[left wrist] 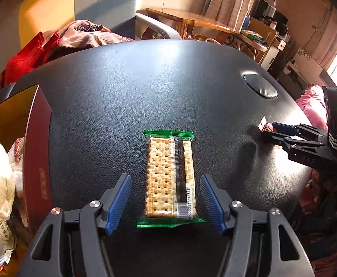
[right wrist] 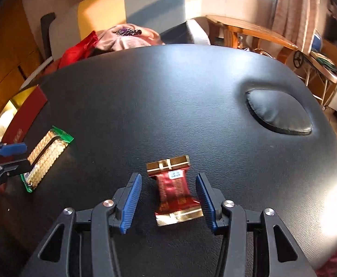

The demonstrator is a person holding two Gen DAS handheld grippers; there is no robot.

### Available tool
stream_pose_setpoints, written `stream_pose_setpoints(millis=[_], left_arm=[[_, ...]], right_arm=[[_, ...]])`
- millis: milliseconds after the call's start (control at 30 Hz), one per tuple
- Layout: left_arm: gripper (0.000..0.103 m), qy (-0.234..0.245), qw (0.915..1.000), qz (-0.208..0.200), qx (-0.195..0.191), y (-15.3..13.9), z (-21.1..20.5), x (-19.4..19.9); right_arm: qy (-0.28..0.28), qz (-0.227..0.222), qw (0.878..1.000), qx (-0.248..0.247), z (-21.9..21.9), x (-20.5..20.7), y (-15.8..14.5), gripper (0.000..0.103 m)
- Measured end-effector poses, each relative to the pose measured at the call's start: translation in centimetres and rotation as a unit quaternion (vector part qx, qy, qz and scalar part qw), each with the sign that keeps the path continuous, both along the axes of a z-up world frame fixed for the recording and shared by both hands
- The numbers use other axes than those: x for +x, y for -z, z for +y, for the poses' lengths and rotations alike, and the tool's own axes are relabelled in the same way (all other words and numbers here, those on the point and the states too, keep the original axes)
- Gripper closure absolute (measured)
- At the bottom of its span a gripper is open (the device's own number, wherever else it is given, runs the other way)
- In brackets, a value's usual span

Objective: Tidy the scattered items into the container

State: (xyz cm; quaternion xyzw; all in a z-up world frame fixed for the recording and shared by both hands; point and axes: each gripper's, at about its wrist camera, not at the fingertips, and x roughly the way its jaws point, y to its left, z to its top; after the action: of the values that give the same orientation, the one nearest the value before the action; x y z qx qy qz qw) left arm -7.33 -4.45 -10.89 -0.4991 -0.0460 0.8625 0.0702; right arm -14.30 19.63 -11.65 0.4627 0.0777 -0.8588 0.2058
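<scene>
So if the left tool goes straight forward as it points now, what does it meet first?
The cracker packet: it already lies between the open blue fingers of the left tool, lengthwise along its line. Beyond it only bare black table shows; depth is unclear.

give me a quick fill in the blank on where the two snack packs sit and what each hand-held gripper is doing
1. The cracker pack lies between the open fingers of the ____ hand-held gripper.
2. The right hand-held gripper straddles a snack pack coloured red and ____.
3. The red box stands to the ____ of the cracker pack.
4. Both packs rest on a black padded ____.

Missing words: left; gold; left; table
</scene>
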Motion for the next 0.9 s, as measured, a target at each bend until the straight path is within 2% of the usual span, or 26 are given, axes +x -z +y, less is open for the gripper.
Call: stream_pose_setpoints(millis=[33,67,200,367,467,500,667,800,900], left_arm=[[0.040,0.004,1.0000,-0.004,-0.004,0.1,0.4,-0.5],[0.040,0.007,0.9999,-0.007,-0.007,0.2,0.6,-0.7],[0.040,0.014,0.9995,-0.018,-0.021,1.1,1.5,-1.5],[0.040,0.016,0.9992,-0.013,-0.034,1.5,2.0,-2.0],[0.049,0.006,0.9990,-0.008,-0.043,1.5,2.2,-2.0],[0.055,0.001,0.9992,-0.005,-0.039,1.5,2.1,-1.8],[0.055,-0.004,0.9994,0.004,-0.036,1.6,1.8,0.2],[0.054,-0.007,0.9985,0.014,-0.052,1.9,2.4,1.9],[0.054,-0.012,0.9989,0.017,-0.043,1.6,2.4,2.8]], right_arm=[[-0.001,0.002,1.000,0.006,-0.3,0.1,0.1,0.060],[0.001,0.003,1.000,0.013,-0.4,0.3,0.3,0.067],[0.015,0.010,1.000,0.022,-0.6,1.1,0.6,0.074],[0.044,0.011,0.999,-0.001,-0.4,1.9,0.7,0.074],[0.069,0.003,0.997,-0.027,0.1,2.0,0.7,0.075],[0.076,0.002,0.997,-0.034,0.1,2.1,0.7,0.075],[0.083,0.003,0.996,-0.041,-0.8,3.3,0.6,0.076],[0.082,0.007,0.996,-0.037,-2.0,4.4,0.5,0.076],[0.076,0.007,0.996,-0.040,-3.0,5.4,0.3,0.077]])
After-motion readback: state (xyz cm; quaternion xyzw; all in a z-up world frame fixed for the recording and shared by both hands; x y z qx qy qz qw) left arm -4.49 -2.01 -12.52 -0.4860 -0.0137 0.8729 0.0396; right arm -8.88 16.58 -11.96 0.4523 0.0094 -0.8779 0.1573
